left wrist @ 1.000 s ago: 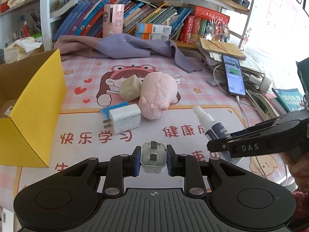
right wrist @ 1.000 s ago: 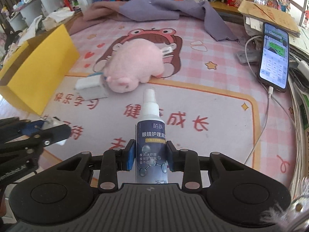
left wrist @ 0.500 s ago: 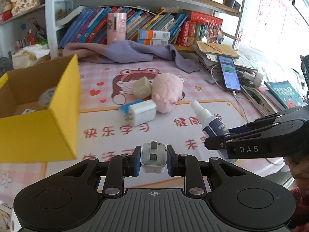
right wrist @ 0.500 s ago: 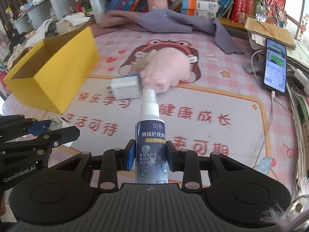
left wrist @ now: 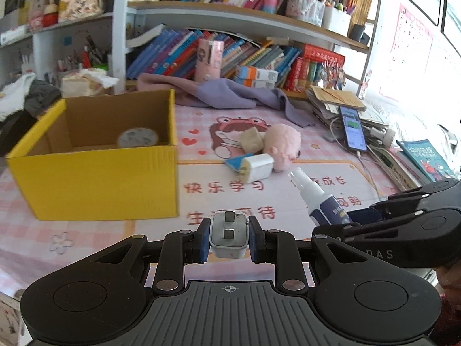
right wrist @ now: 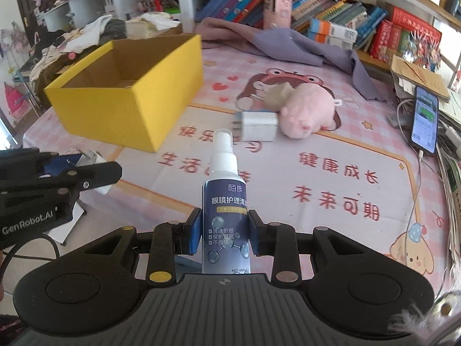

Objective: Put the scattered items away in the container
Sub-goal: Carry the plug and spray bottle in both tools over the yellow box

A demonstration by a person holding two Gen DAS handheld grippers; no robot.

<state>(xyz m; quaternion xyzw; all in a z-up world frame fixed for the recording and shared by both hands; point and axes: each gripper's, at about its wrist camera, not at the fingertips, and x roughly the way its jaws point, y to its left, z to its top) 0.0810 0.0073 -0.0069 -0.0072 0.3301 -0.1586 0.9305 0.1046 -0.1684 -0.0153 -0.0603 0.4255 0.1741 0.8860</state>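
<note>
**Both loads carried toward the yellow box; box lies ahead and to the left**

Since the earlier frames, the open yellow cardboard box (left wrist: 95,158) has shifted from the left margin to well inside both views, and its interior now shows; both grippers have travelled toward it with their loads unchanged.

Left wrist view: the left gripper (left wrist: 229,239) is clamped on a small white plug adapter with two metal prongs (left wrist: 229,235), prongs facing forward, blue pads pressed to its sides. The box stands ahead and to the left of the fingers, its near wall facing the camera, a round white disc (left wrist: 137,137) already inside. The right gripper (left wrist: 360,225) enters from the right, farther from the box.

Right wrist view: the right gripper (right wrist: 224,236) is closed on a dark blue spray bottle with a white pump top (right wrist: 226,201), long axis pointing forward along the fingers. The box (right wrist: 129,101) lies ahead and left, a corner toward the camera. The left gripper (right wrist: 86,170) sits at the left edge, between the bottle and the box.

Judgement: the left hand is nearer and should release first. A second white charger block (right wrist: 258,127) and a pink plush toy (right wrist: 308,112) remain on the pink printed mat (right wrist: 331,173), well right of the box.
</note>
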